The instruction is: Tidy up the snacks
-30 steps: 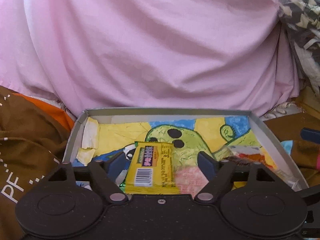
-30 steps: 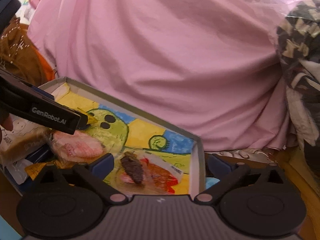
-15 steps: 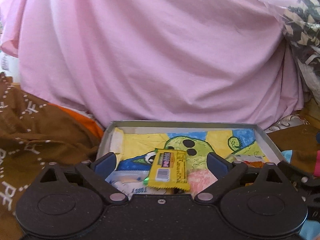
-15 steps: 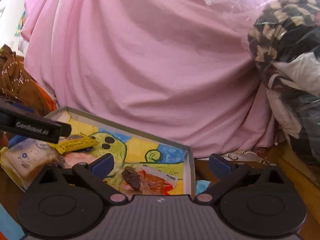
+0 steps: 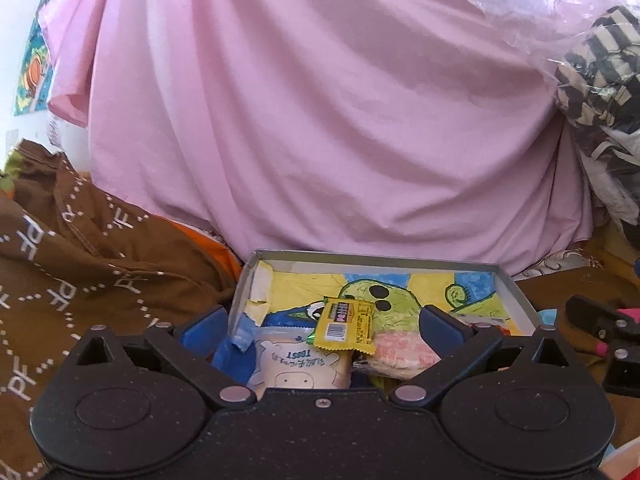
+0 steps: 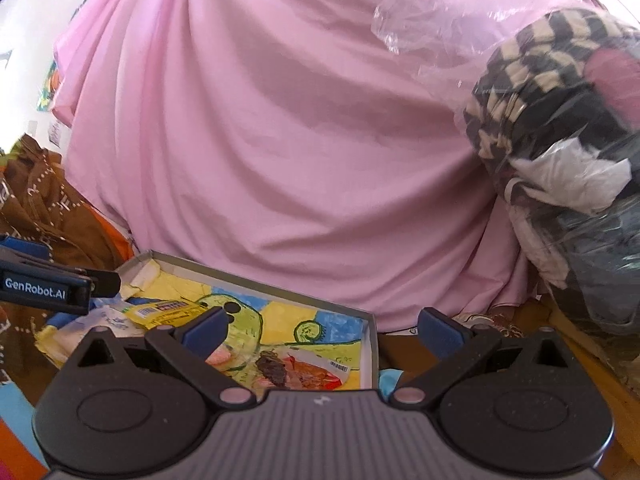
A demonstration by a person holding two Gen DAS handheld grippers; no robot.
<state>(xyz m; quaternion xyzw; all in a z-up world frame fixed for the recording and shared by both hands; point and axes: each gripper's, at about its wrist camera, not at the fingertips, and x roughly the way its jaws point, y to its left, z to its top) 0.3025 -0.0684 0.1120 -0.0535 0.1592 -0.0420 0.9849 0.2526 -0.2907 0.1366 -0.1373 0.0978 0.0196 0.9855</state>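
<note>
A: Left gripper (image 5: 320, 326) wide open, holding nothing. Toast packet (image 5: 298, 362), yellow bar (image 5: 346, 324), pink snack (image 5: 400, 350) lie in the tray (image 5: 372, 258), left to right.

B: Right gripper (image 6: 320, 328) spread too, empty. Placement step looks done; next, find any remaining snack.

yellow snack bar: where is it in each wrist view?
Left wrist: yellow bar low centre, between the fingers, atop other packets.
Right wrist: yellow bar lower left, beside the left gripper.
Shared landmark: green cartoon figure's black eyes just past the bar.
</note>
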